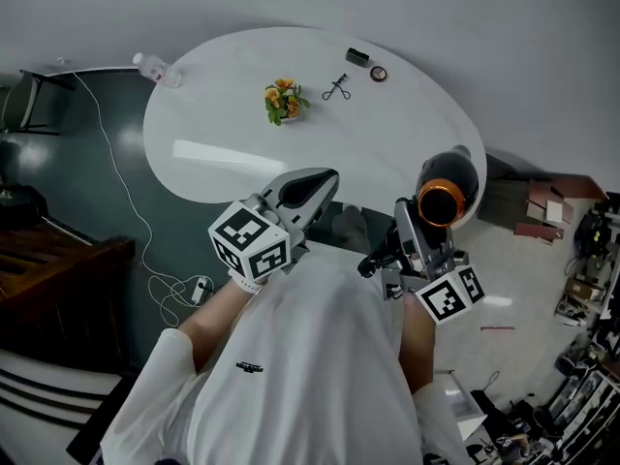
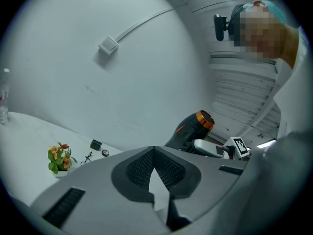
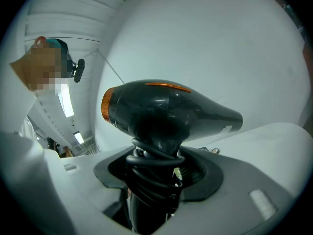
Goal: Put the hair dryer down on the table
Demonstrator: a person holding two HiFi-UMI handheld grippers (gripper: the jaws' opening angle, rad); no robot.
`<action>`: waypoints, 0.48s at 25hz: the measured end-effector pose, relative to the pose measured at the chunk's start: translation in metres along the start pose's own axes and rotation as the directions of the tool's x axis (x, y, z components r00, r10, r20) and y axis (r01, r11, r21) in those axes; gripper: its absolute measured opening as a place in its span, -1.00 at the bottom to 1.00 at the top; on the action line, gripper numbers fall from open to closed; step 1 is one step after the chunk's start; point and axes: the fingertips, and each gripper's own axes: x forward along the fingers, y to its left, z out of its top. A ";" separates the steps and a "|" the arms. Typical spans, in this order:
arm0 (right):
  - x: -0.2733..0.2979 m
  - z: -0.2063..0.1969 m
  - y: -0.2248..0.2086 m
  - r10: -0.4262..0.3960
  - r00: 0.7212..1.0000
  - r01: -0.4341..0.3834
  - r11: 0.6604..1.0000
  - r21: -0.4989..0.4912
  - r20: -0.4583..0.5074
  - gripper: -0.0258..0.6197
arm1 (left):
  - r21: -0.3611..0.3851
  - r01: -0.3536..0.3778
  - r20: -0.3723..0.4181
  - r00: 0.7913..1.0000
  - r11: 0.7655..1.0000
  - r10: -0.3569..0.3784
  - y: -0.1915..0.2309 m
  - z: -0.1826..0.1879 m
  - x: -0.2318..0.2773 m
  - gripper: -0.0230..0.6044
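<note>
A person's white shirt (image 1: 320, 356) fills the foreground of the head view, with both arms reaching forward toward a white oval table (image 1: 223, 153). The left gripper (image 1: 325, 178) points at the table's near edge. The right gripper (image 1: 415, 232) holds a black hair dryer (image 1: 450, 184) with an orange ring, raised in the air by the table's near right edge and not resting on it. Far across the table sit a small pot of flowers (image 1: 284, 101), scissors (image 1: 336, 88) and a bottle (image 1: 155, 68). In the left gripper view, the left gripper (image 2: 154, 149) has its jaws brought together at the tips with nothing between them; the hair dryer (image 2: 193, 129) shows beyond, off to the right. In the right gripper view, the right gripper (image 3: 156, 166) is clamped fairly wide around the handle of the hair dryer (image 3: 166, 109), where the cord (image 3: 154, 158) is coiled, barrel lying crosswise above. The carrying step appears to be in hand. The next move likely calls for bringing the dryer over bare tabletop, lowering it until it rests, then spreading the jaws.
</note>
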 end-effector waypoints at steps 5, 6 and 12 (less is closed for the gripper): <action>0.002 0.021 -0.025 0.044 0.999 -0.045 0.999 -0.022 -0.031 -0.05 | 0.017 -0.047 0.032 0.998 0.999 0.046 -0.012 0.008 0.025 -0.90; 0.002 0.024 -0.031 0.050 0.998 -0.051 0.998 -0.023 -0.039 -0.05 | 0.013 -0.057 0.040 0.998 0.998 0.056 -0.014 0.008 0.030 -0.90; 0.007 0.047 -0.062 0.090 0.994 -0.091 0.996 -0.018 -0.064 -0.05 | -0.009 -0.097 0.064 0.993 0.995 0.097 -0.025 0.005 0.067 -0.90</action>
